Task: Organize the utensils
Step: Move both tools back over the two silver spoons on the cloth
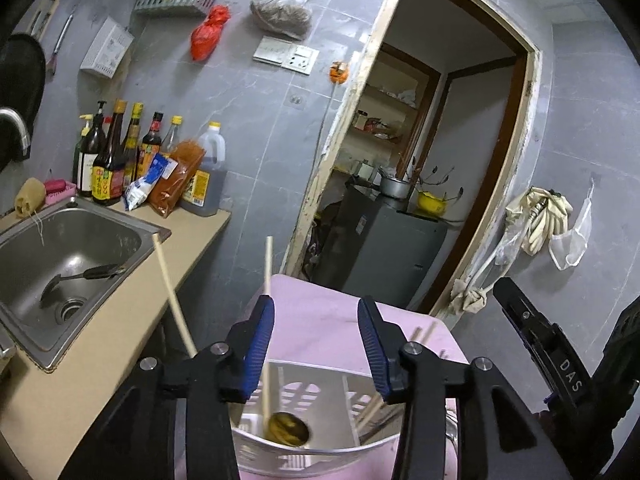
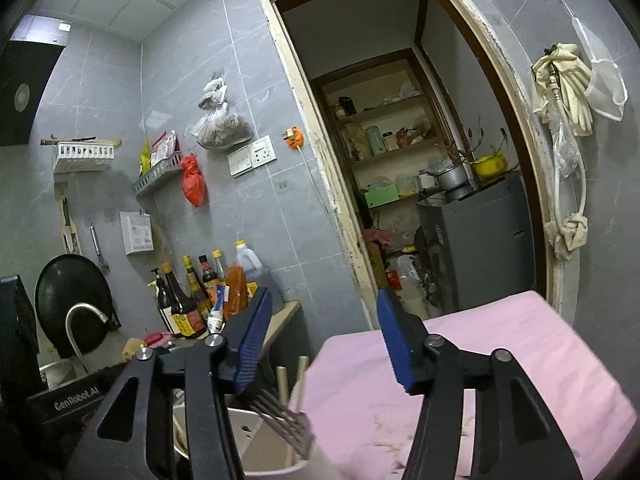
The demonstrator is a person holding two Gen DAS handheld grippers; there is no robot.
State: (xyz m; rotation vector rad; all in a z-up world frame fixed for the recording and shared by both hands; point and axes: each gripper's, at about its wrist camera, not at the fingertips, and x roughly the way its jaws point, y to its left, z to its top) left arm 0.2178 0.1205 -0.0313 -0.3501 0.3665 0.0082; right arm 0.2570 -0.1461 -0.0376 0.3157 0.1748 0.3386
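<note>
In the left wrist view, my left gripper (image 1: pixel 316 344) is open above a white slotted utensil holder (image 1: pixel 344 454) that stands on a pink cloth (image 1: pixel 320 320). A wooden-handled ladle (image 1: pixel 289 434) stands in the holder. Its handle runs up past the left pad, and nothing is pinched. Wooden chopsticks (image 1: pixel 374 410) lean in the right compartment, and a pale stick (image 1: pixel 173 292) slants up at the left. In the right wrist view, my right gripper (image 2: pixel 324 340) is open and empty over the holder (image 2: pixel 276 470). Blurred thin metal rods (image 2: pixel 286 420) and wooden handles (image 2: pixel 282 384) sit below it.
A steel sink (image 1: pixel 132 236) holding a black spatula (image 1: pixel 86 274) is set in the beige counter (image 1: pixel 120 344) at left. Sauce bottles (image 1: pixel 108 160) line the wall behind it. An open doorway with a grey cabinet (image 1: pixel 384 256) lies ahead. Rags hang on the right wall (image 1: pixel 540 216).
</note>
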